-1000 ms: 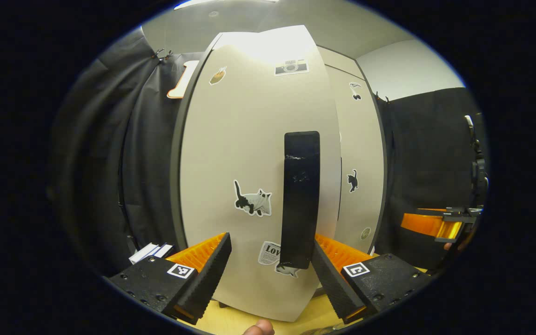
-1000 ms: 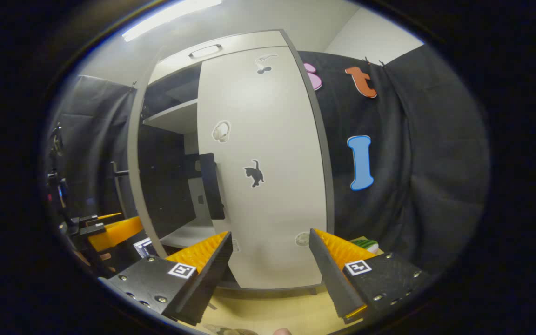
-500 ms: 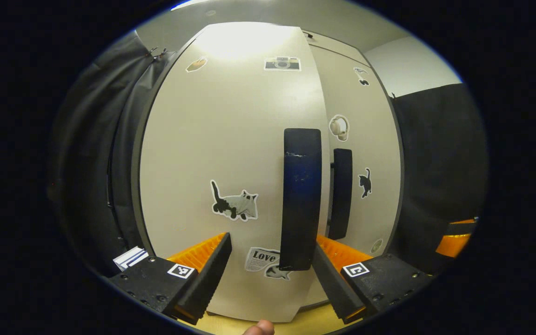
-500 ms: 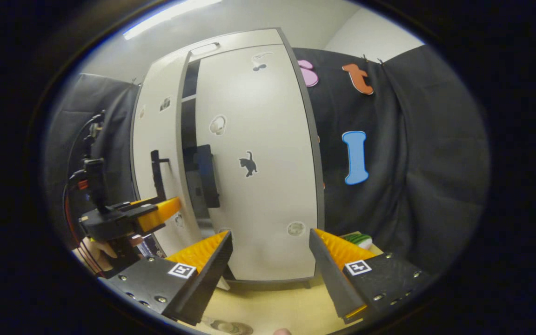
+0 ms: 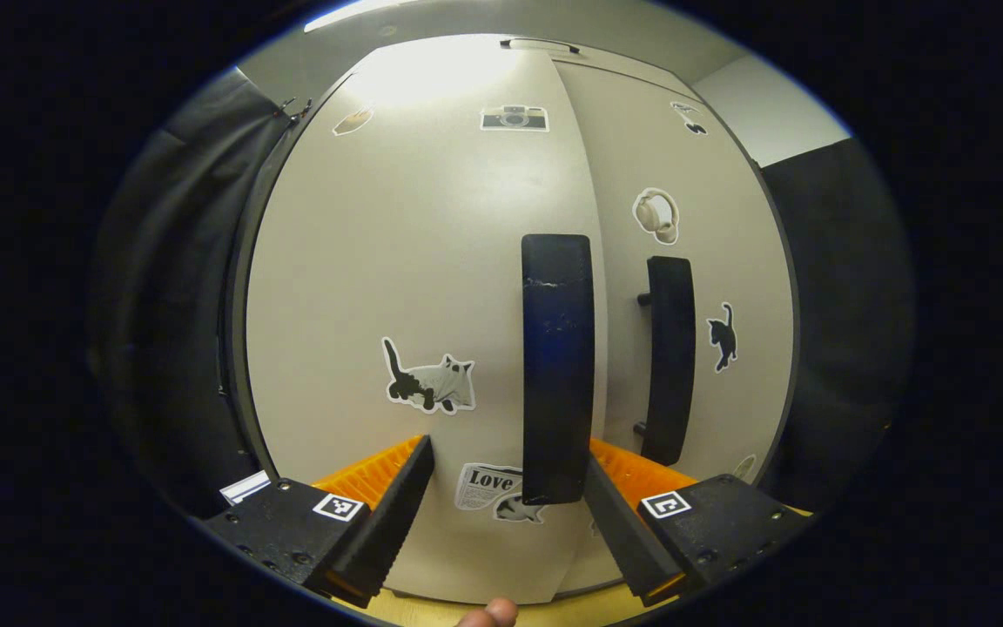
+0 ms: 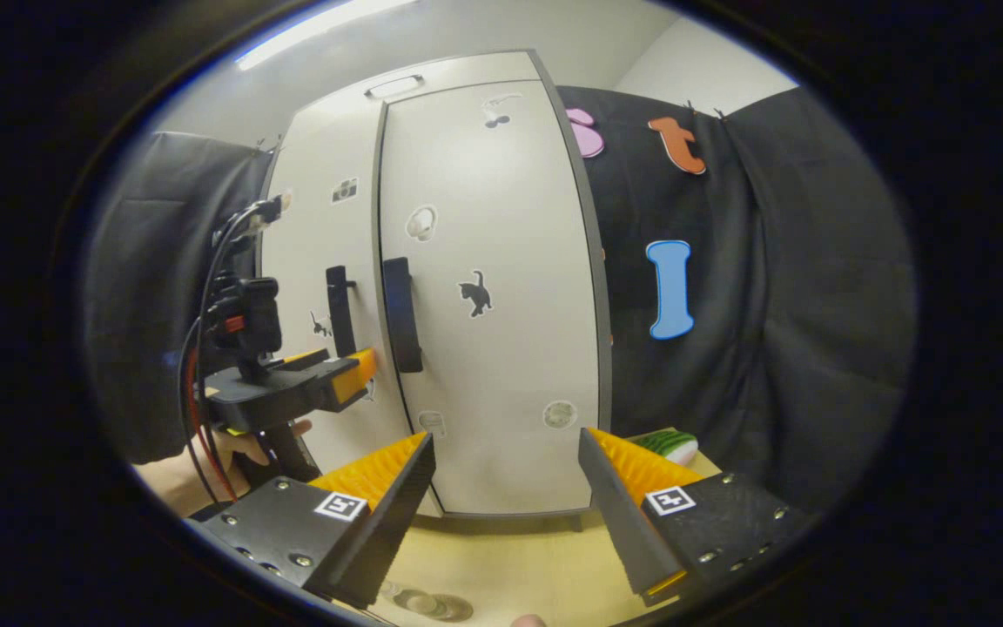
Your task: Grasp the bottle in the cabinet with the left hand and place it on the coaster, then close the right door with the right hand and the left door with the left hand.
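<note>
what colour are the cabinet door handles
Black, both handles; clearest in the left gripper view.

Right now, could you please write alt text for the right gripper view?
A pale two-door cabinet stands with both doors shut, dark handles side by side. The right tool hangs open before it, and the left tool reaches toward the left door's handle.

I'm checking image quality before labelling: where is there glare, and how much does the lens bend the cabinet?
Left gripper view: a bright glare patch on the upper left door; door edges bow outward strongly. Right gripper view: a ceiling light strip is overexposed; the right door bulges, evenly lit.
</note>
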A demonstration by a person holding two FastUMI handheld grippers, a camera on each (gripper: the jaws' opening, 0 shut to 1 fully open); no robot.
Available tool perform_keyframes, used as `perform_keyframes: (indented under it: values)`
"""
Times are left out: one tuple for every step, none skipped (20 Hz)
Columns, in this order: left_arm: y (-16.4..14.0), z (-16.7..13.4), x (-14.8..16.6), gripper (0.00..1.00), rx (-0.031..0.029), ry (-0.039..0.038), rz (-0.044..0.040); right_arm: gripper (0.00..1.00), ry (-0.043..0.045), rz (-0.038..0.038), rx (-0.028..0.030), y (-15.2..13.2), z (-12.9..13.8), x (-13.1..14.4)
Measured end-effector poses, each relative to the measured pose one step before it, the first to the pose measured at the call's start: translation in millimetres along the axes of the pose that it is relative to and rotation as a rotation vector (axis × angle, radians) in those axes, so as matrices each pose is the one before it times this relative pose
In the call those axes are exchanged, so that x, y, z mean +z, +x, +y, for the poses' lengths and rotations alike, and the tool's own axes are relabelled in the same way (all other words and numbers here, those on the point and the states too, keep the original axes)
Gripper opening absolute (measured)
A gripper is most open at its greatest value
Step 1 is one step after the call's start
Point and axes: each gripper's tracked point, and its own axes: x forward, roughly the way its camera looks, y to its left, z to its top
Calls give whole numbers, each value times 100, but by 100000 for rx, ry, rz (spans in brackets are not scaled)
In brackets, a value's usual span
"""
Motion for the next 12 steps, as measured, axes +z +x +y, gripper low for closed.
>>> perform_keyframes:
  values:
    - [-180, -149, 91, 100, -295, -875, 245, 100, -350, -315, -137, -6, -14, 173]
    - [-310, -150, 265, 100, -413, -768, -260, 100, 83, -365, 141, -195, 16, 161]
    - [-493, -175, 358, 100, -622, -318, -732, 100, 201, -441, 325, 18, 155, 247]
    - [-622, -123, 311, 99, -363, 242, -539, 100, 117, -292, -4, 4, 65, 110]
    - [-667, -89, 311, 100, -218, 556, -103, 100, 144, -367, 100, -41, 73, 225]
    - [-772, -218, 270, 99, -497, 81, -257, 100, 369, -663, 250, -188, 142, 306]
    - [-1002, -75, 148, 100, -387, 75, 447, 100, 424, -530, 81, -26, 164, 287]
    - [-1047, -190, 126, 99, -717, -682, -59, 100, 326, -862, 152, -142, 201, 268]
    - [-1130, -189, 54, 100, -691, -794, 164, 100, -34, -690, 13, -172, 182, 349]
    - [-1152, 167, 7, 100, 735, -374, 398, 100, -120, -671, -166, -184, 85, 195]
    - [-1247, 135, -35, 100, 533, -277, 579, 100, -274, -208, -97, -218, 185, 182]
    - [-1204, 105, 82, 100, 566, -339, 160, 100, -369, -294, -142, -226, 161, 75]
